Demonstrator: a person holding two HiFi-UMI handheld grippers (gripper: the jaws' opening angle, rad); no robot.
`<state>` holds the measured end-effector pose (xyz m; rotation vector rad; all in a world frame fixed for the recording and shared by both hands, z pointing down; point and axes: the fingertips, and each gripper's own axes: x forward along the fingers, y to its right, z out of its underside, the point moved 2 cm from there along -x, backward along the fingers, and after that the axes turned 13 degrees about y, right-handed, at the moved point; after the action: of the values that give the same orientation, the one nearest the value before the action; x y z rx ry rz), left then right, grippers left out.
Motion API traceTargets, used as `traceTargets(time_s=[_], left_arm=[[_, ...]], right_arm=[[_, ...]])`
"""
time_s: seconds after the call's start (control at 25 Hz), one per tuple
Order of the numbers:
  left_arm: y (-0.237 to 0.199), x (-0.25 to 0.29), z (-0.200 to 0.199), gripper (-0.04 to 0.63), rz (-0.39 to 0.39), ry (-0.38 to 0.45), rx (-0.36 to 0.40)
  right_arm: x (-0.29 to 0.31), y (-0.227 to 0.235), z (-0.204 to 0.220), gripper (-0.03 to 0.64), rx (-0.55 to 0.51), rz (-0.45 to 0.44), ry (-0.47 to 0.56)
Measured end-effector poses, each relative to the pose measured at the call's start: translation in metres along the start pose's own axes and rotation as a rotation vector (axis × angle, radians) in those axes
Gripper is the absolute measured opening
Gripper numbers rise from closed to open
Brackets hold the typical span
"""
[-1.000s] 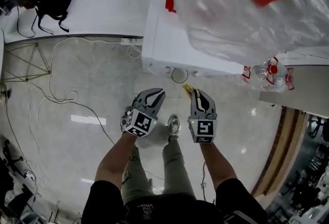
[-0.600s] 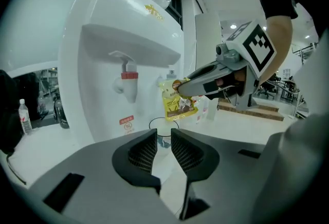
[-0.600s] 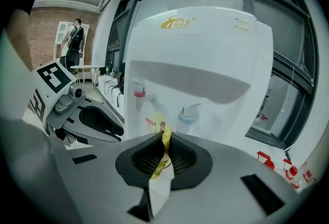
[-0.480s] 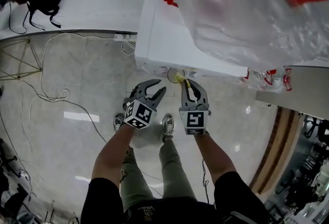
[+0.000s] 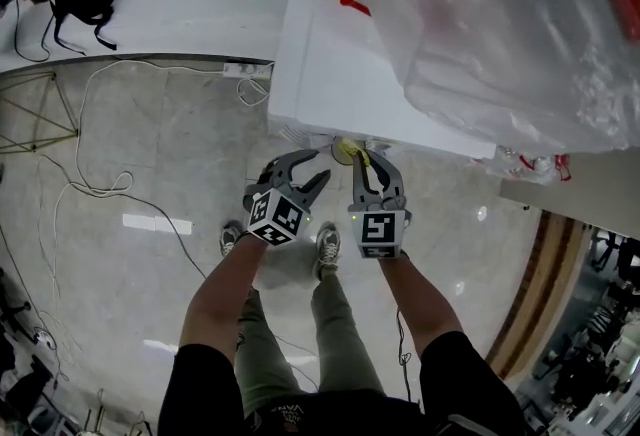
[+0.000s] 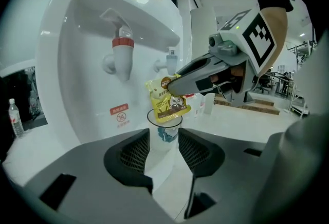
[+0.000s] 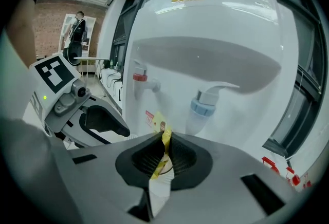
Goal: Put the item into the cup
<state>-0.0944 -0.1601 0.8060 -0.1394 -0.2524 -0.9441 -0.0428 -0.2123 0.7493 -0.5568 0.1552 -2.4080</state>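
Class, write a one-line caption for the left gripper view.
Right gripper holds a yellow sachet above the paper cup, which shows untouched between the left gripper jaws that have just been opening.

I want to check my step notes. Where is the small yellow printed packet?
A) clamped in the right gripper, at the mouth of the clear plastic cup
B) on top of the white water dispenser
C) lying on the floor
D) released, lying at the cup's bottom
A: the right gripper is shut on the small yellow printed packet, which hangs at the rim of the clear plastic cup.
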Motion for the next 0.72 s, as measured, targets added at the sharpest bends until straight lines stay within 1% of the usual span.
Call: traceTargets(time_s=[0.16,0.32,0.72], left_arm=[[-0.002,0.005,0.004,0.170,0.008,-0.003,0.001],[0.000,0.011,0.007,0.170,0.020,-0.007,-0.001],[0.004,0.019,0.017,0.170,0.054,-0.021,-0.019]], right_arm=[[0.009,-0.004,0.002,0.052,-0.034,-0.002,-0.049],[0.018,-0.008,0.014,0.052,-0.096,-0.036,-0.056],[0.031,-0.007,0.028,0.052,-0.118,-0.046,-0.095]])
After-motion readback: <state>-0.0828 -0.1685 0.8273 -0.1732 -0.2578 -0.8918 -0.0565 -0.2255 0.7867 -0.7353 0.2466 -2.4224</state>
